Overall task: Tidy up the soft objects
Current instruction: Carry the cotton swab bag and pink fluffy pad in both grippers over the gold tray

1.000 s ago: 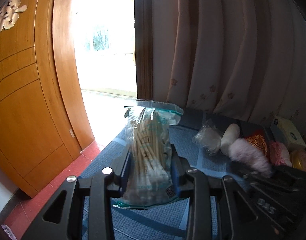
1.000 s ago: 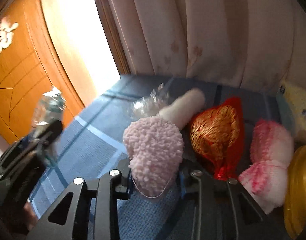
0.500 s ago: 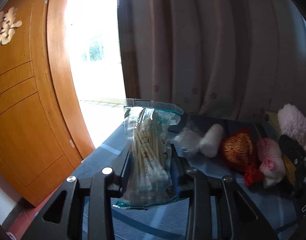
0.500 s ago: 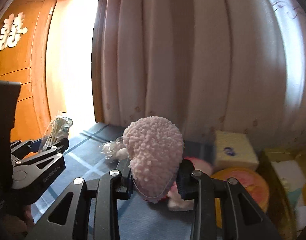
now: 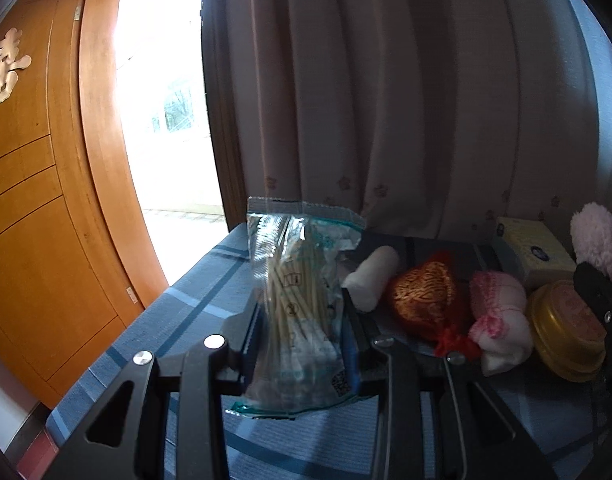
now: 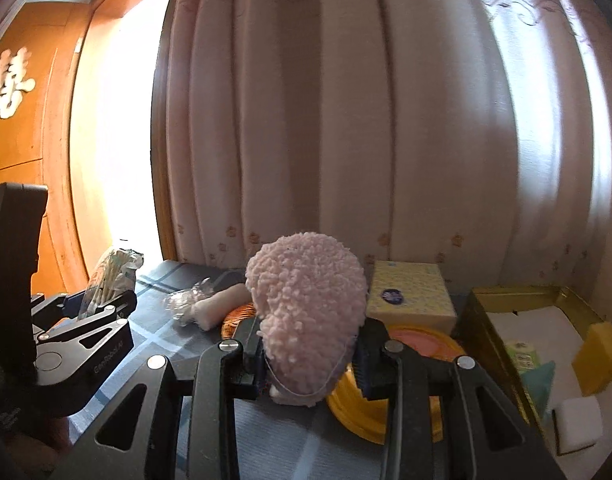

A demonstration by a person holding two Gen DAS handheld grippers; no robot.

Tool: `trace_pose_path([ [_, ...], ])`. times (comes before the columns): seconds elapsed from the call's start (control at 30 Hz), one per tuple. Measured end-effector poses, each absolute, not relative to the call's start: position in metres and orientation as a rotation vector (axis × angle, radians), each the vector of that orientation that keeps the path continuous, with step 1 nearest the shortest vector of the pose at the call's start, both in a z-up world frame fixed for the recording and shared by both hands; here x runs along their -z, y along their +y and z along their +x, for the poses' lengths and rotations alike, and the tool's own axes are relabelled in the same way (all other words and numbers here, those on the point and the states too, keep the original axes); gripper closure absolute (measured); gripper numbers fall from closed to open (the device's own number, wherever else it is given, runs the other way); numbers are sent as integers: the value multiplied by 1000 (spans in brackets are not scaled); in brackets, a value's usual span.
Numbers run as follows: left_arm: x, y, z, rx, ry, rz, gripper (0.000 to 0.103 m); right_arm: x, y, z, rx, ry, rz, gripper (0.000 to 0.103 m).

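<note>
My left gripper (image 5: pixel 302 320) is shut on a clear bag of cotton swabs (image 5: pixel 298 304), held upright above the blue checked tablecloth (image 5: pixel 186 312). My right gripper (image 6: pixel 310 344) is shut on a fluffy pink plush pad (image 6: pixel 306 304), lifted over the table; the same pad (image 5: pixel 598 240) shows at the right edge of the left wrist view. On the cloth lie a white roll (image 5: pixel 372 280), a red-and-gold pouch (image 5: pixel 424 296) and a pink-and-white knit bundle (image 5: pixel 498 312). The left gripper with its bag (image 6: pixel 110 280) appears at the left of the right wrist view.
A gold round tin (image 5: pixel 566 336) and a pale yellow tissue box (image 6: pixel 410 292) stand near the curtain (image 6: pixel 346 120). A gold-rimmed box (image 6: pixel 518 292) at the right holds a yellow sponge (image 6: pixel 596 356), a white block (image 6: pixel 578 424) and small packets. A wooden door (image 5: pixel 34 200) is on the left.
The right gripper rose with the pink pad and swung right, bringing the tissue box and gold-rimmed box into view. The left gripper shifted right with the swab bag, still gripped.
</note>
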State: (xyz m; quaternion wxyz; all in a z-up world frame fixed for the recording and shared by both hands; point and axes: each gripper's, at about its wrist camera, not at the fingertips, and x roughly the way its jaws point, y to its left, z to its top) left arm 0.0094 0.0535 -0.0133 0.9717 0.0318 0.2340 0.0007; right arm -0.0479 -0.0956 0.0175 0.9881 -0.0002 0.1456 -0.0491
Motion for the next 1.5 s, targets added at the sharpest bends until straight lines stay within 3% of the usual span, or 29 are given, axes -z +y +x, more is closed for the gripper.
trace_pose_path([
  [1.5, 13, -61, -36, 201, 480, 156, 69, -21, -173, -123, 302, 254, 29, 67],
])
